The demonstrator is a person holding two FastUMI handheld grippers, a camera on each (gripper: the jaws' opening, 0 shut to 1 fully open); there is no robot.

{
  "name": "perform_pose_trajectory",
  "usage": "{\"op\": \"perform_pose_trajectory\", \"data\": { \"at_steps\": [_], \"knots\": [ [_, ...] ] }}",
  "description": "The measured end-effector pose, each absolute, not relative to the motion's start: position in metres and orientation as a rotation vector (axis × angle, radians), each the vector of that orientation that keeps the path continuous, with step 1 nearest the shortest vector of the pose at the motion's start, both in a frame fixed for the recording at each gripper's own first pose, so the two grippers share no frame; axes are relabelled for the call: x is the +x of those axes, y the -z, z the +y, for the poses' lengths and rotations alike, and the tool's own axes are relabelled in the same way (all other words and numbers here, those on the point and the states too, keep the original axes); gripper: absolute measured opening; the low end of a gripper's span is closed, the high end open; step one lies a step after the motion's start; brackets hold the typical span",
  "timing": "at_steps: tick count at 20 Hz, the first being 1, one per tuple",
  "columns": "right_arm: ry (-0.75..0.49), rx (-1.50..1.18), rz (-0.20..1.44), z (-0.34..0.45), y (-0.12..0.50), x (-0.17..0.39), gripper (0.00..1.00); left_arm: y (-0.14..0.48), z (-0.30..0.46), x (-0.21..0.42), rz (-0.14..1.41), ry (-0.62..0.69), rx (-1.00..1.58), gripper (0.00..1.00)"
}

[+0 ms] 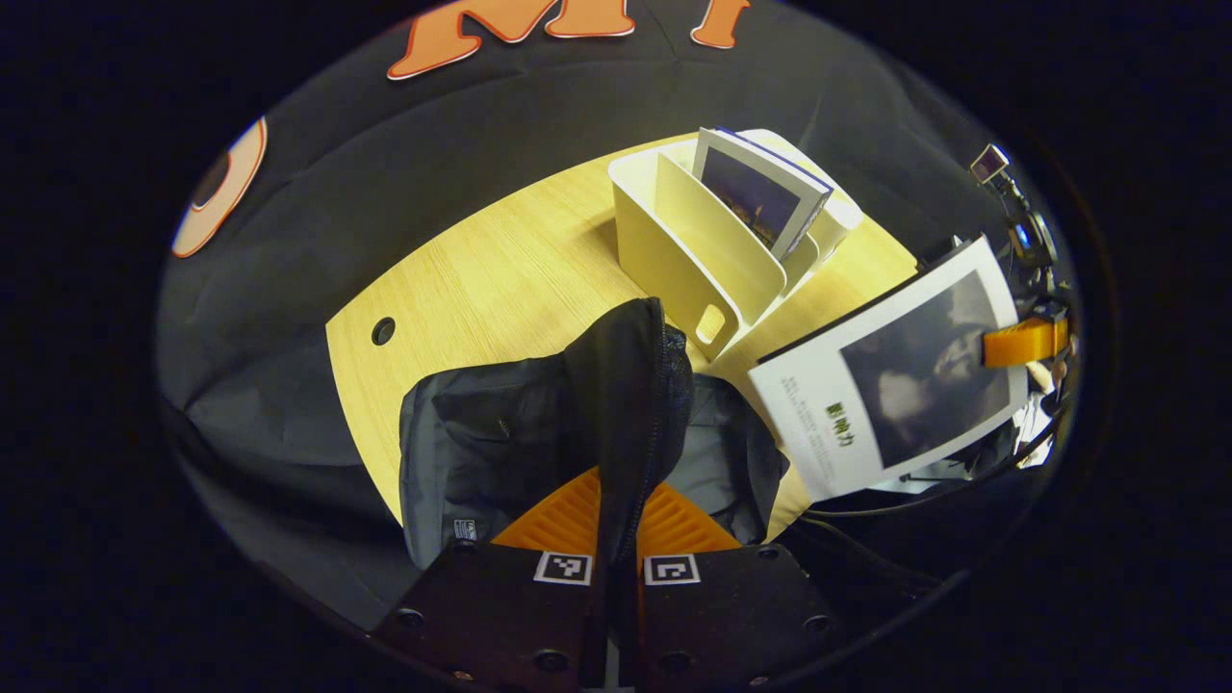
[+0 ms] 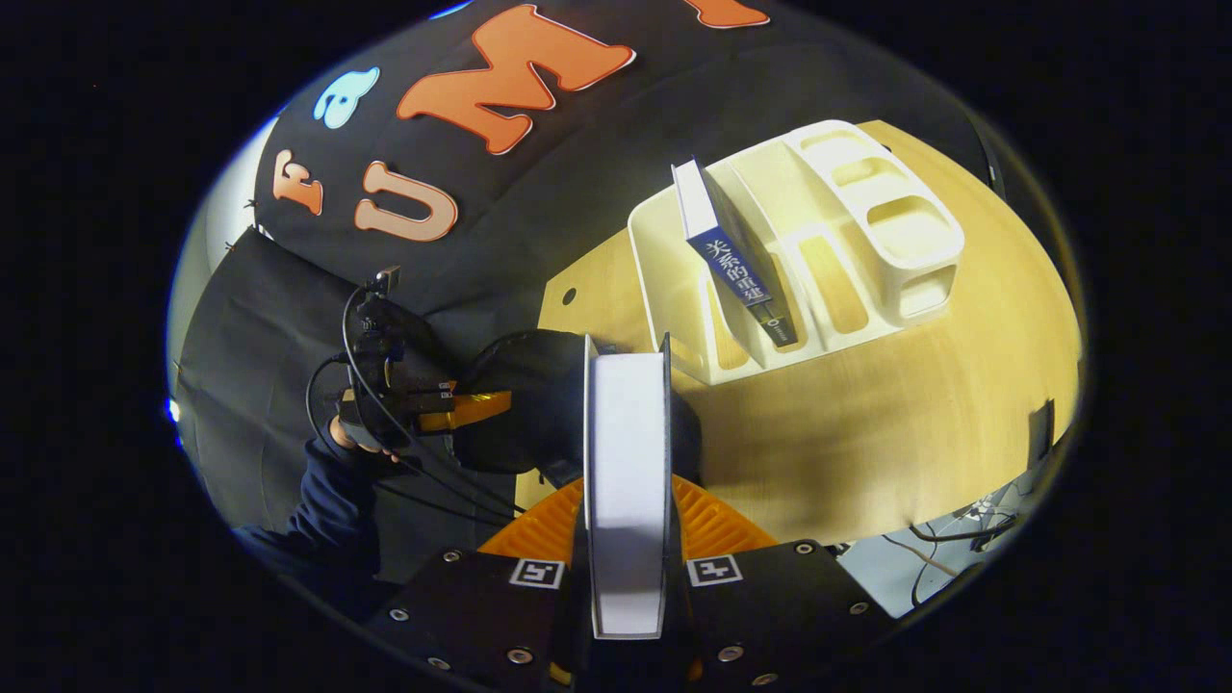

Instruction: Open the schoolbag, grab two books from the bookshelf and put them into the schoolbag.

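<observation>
While the left gripper [image 1: 616, 539] pinches the schoolbag's [image 1: 539, 433] raised flap, the right gripper [image 2: 626, 539] carries a first book [image 2: 626, 462] toward it.

Ahead of the left gripper's clenched fingers, the soft black fabric stands up in a limp fold; it looks light and floppy, so it probably needs holding high to keep the mouth open. In the right gripper view both fingers press on the white-edged book, which runs forward between them, just short of the bag. It seems stiff and moderately heavy, with smooth covers that could slip, so a grip near the spine, deep in the jaws, seems safest. Beyond the book, up and to the right, the cream bookshelf [image 2: 799, 260] on the wooden table [image 2: 914, 443] holds a second book [image 2: 736, 269], blue-spined and leaning in a slot; its exposed top edge looks the likeliest place to grasp.
</observation>
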State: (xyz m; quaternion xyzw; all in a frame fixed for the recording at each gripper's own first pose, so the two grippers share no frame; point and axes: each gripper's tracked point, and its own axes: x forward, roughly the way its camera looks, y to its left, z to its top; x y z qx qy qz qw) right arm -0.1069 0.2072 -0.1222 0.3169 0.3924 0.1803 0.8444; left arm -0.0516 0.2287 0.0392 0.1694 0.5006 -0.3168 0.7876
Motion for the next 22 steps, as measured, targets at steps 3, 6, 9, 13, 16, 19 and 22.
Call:
{"op": "perform_pose_trajectory", "data": {
  "at_steps": [3, 6, 9, 13, 16, 19, 22],
  "knots": [
    [-0.395, 0.739, 0.820, 0.227, 0.136, -0.090, 0.32, -0.039, 0.227, -0.054, 1.063, 0.675, 0.321, 0.06],
    [-0.382, 0.762, 0.806, 0.237, 0.148, -0.074, 0.31, -0.040, 0.230, -0.056, 1.053, 0.663, 0.288, 0.06],
    [-0.408, 0.793, 0.772, 0.254, 0.149, -0.066, 0.31, -0.039, 0.230, -0.056, 1.045, 0.647, 0.266, 0.06],
    [-0.434, 0.836, 0.792, 0.288, 0.164, -0.051, 0.30, -0.039, 0.230, -0.054, 1.037, 0.617, 0.237, 0.06],
    [-0.440, 0.841, 0.793, 0.307, 0.174, -0.037, 0.30, -0.045, 0.228, -0.051, 1.026, 0.603, 0.222, 0.06],
    [-0.422, 0.865, 0.797, 0.328, 0.186, -0.020, 0.30, -0.048, 0.228, -0.051, 1.022, 0.599, 0.210, 0.06],
    [-0.411, 0.883, 0.770, 0.351, 0.196, -0.006, 0.30, -0.048, 0.227, -0.048, 1.007, 0.592, 0.205, 0.06]
  ]
}}
